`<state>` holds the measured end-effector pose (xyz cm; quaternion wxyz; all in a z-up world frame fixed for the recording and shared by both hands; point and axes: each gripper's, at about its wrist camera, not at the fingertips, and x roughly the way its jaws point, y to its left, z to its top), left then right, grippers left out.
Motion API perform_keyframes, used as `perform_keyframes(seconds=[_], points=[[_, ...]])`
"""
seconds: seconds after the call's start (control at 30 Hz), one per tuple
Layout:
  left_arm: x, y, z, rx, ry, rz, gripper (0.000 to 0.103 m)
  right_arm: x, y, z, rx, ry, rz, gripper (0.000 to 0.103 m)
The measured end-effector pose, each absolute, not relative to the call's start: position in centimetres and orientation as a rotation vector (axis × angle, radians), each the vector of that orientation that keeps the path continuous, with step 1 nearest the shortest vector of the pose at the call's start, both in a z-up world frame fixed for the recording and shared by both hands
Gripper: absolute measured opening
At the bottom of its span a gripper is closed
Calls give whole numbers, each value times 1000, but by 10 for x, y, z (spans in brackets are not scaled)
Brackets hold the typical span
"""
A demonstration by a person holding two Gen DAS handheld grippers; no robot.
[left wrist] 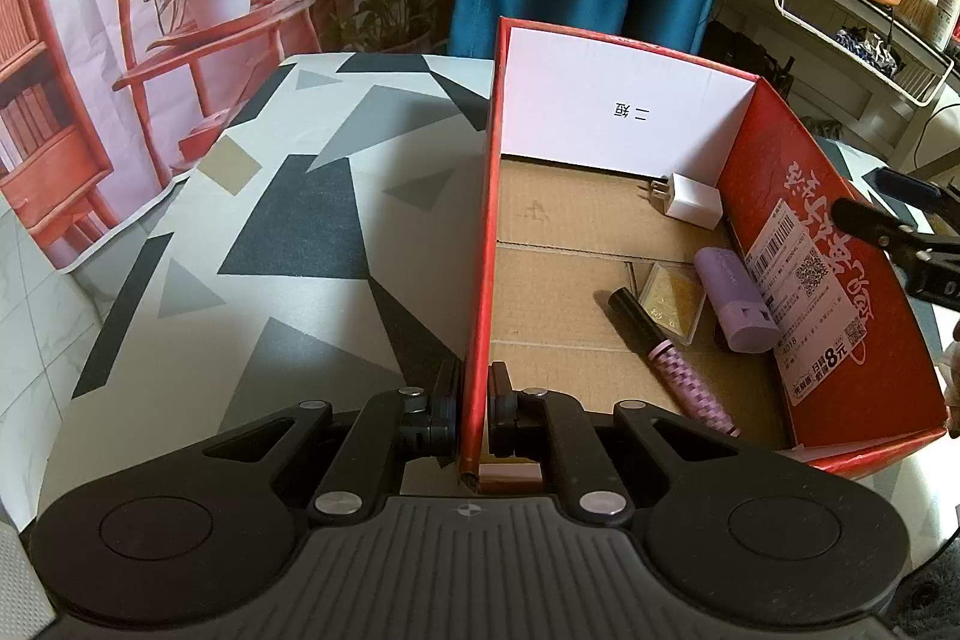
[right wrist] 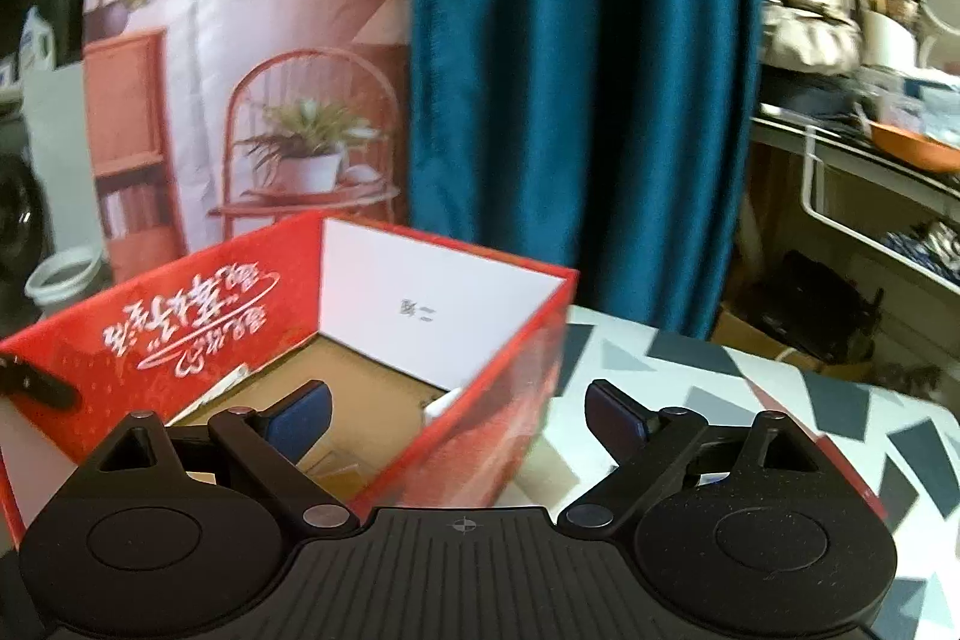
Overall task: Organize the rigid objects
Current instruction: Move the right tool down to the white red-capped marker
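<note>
- Red cardboard box (left wrist: 840, 244) with a brown corrugated floor and a white sheet on its far inner wall stands on the table (left wrist: 288, 244), which has a cloth of grey, black and white triangles. The box is near the table's far edge.
- Left tongs (left wrist: 475, 400) are closed on the left wall of the box at its near corner, one finger outside and one inside.
- Right tongs (right wrist: 459, 415) are wide open and hold nothing. Their left finger (right wrist: 303, 415) is over the inside of the box, their right finger (right wrist: 615, 415) is over the table, and the right wall of the box is between them. I cannot tell if either finger touches the wall.
- White square charger plug (left wrist: 690, 199) lies in the far right corner of the box floor, beside the right wall.
- Lilac cylinder with a cap (left wrist: 735, 301) lies along the right wall, nearer to the camera.
- Flat gold-coloured tile in a clear case (left wrist: 669, 301) lies just beside the cylinder on its left.
- Pen with a black cap and a purple woven-pattern body (left wrist: 672, 364) lies diagonally, and its capped end is touching the gold tile's edge.
- White shipping label with barcodes (left wrist: 804, 304) is stuck on the inside of the right wall.
</note>
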<state>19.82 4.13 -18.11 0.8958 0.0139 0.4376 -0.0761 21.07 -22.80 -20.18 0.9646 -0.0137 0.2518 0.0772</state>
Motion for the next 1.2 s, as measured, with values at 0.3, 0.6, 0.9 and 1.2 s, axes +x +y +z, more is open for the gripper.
perform_keyframes(seconds=[0.3, 0.6, 0.9, 1.2], points=[[198, 42, -181, 29, 908, -155, 10, 190, -274, -205, 115, 477, 11, 87], [198, 42, -182, 30, 907, -154, 10, 179, -303, -240, 164, 540, -142, 82], [198, 42, -181, 30, 907, -152, 10, 188, -310, -283, 151, 656, -247, 53], [198, 42, -181, 29, 908, -149, 10, 230, -296, -294, 172, 676, -193, 53]])
